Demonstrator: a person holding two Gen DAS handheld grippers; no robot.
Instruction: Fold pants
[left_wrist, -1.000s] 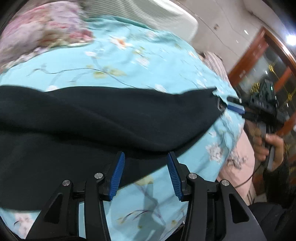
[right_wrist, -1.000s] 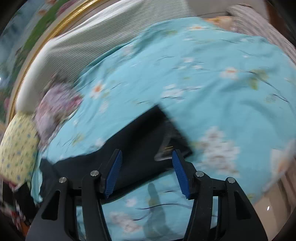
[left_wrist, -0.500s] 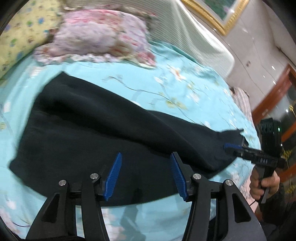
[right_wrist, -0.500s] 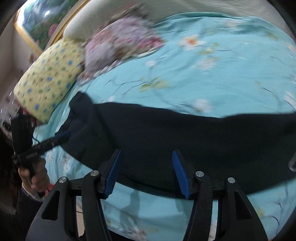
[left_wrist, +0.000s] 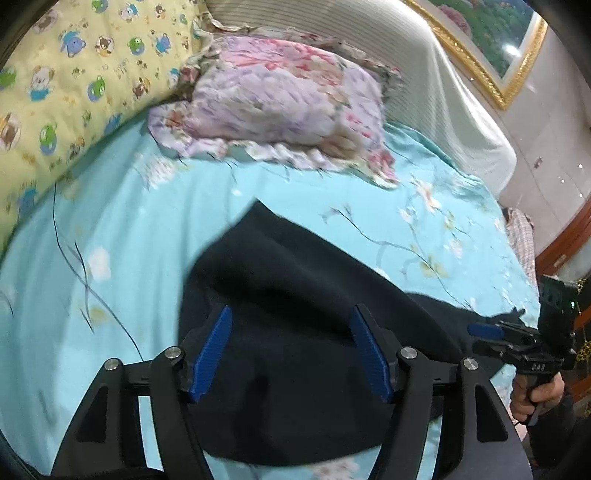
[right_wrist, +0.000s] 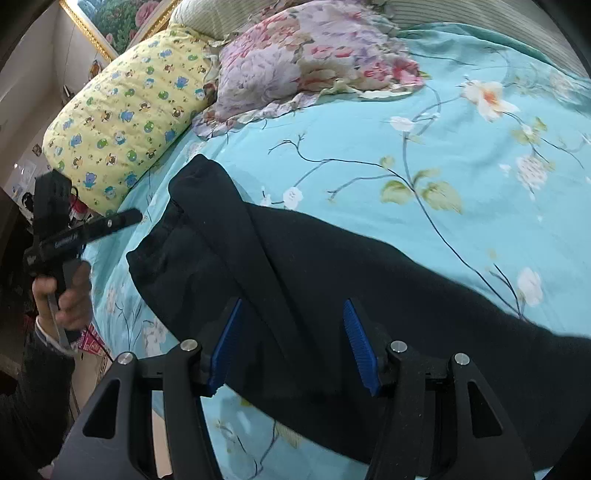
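Observation:
Black pants (left_wrist: 306, 295) lie folded lengthwise on the light blue flowered sheet (left_wrist: 147, 229). My left gripper (left_wrist: 290, 352) hovers over their wide end, its jaws opening, with only cloth lying beneath the blue pads (left_wrist: 212, 350). In the right wrist view the pants (right_wrist: 332, 266) run from the waist end at the left to the right edge. My right gripper (right_wrist: 291, 341) stands open above the middle of them, gripping nothing. Each view shows the other gripper in a hand: the right gripper (left_wrist: 484, 332) by the leg end, the left gripper (right_wrist: 129, 218) beside the waist end.
A yellow cartoon-print pillow (left_wrist: 62, 85) and a pink flowered pillow (left_wrist: 280, 99) lie at the head of the bed, against a pale headboard (left_wrist: 443, 96). The bed's edge drops off near the person's hand (right_wrist: 62, 291). A wooden door frame (left_wrist: 565, 240) stands at the right.
Both views have swung from the leg end toward the pillows and the pants' waist end. The left gripper's jaws stand wider than before. The right gripper's gap looks the same.

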